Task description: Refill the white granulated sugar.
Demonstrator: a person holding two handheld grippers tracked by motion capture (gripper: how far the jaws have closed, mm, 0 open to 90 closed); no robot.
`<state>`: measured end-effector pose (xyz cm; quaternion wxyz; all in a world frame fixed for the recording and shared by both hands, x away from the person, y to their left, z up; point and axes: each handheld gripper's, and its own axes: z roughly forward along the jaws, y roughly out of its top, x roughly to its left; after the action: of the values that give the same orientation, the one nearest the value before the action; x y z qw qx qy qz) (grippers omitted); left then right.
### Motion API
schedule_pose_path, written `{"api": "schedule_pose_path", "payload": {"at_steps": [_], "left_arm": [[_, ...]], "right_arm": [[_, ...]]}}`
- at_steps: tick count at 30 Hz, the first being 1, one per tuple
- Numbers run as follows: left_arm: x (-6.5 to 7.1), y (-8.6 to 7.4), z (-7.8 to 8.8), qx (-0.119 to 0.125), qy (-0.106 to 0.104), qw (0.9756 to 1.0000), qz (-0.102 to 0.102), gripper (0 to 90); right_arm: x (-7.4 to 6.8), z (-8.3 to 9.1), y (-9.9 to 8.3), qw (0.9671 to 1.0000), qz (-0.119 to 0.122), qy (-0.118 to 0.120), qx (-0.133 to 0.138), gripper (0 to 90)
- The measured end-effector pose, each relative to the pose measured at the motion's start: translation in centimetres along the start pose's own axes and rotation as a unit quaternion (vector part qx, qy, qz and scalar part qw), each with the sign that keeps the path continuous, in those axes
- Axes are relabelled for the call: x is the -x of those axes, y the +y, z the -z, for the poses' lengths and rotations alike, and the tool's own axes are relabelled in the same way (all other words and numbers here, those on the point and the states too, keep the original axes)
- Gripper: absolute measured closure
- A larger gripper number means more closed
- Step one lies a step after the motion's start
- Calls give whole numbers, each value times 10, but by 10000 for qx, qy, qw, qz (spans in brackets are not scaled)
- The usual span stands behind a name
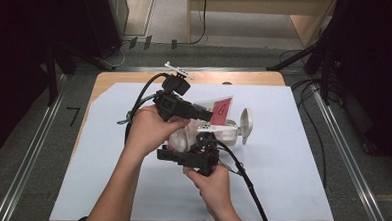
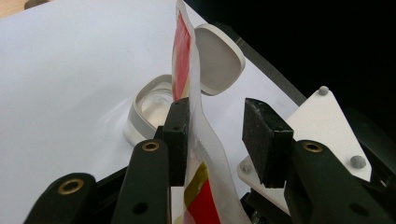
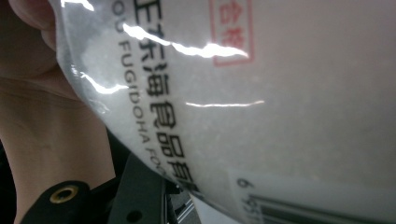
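Bright, even light; glare streaks the bag (image 3: 280,93), perhaps slightly blurred close up.

Both tools black: left tool (image 1: 200,112), right tool (image 1: 205,140), w/ brass-coloured rivets on the arms and a pale grey plate (image 2: 322,122) on one. Bag (image 2: 198,140) is clear plastic w/ red and yellow print; its belly (image 3: 289,93) is white w/ black lettering, a red stamp outline and a black barcode. Container (image 2: 152,109) and its lid (image 2: 219,60) are off-white. Counter (image 1: 242,77) is light wood under a white sheet (image 1: 286,161).
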<state>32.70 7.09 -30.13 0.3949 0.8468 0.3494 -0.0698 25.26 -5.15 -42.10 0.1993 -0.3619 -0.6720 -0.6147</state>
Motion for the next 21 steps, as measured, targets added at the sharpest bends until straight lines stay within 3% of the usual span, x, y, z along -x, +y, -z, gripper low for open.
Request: {"api": "schedule_pose_path", "payload": {"at_steps": [10,21], "left_arm": [[2,1,1,31,42,10000,-74,636],[1,1,-1,279,40,9993,-236,646]], "right_arm": [[1,0,1,10000,49,1,36,631],[4,3,5,9995,258,-186,28,632]]}}
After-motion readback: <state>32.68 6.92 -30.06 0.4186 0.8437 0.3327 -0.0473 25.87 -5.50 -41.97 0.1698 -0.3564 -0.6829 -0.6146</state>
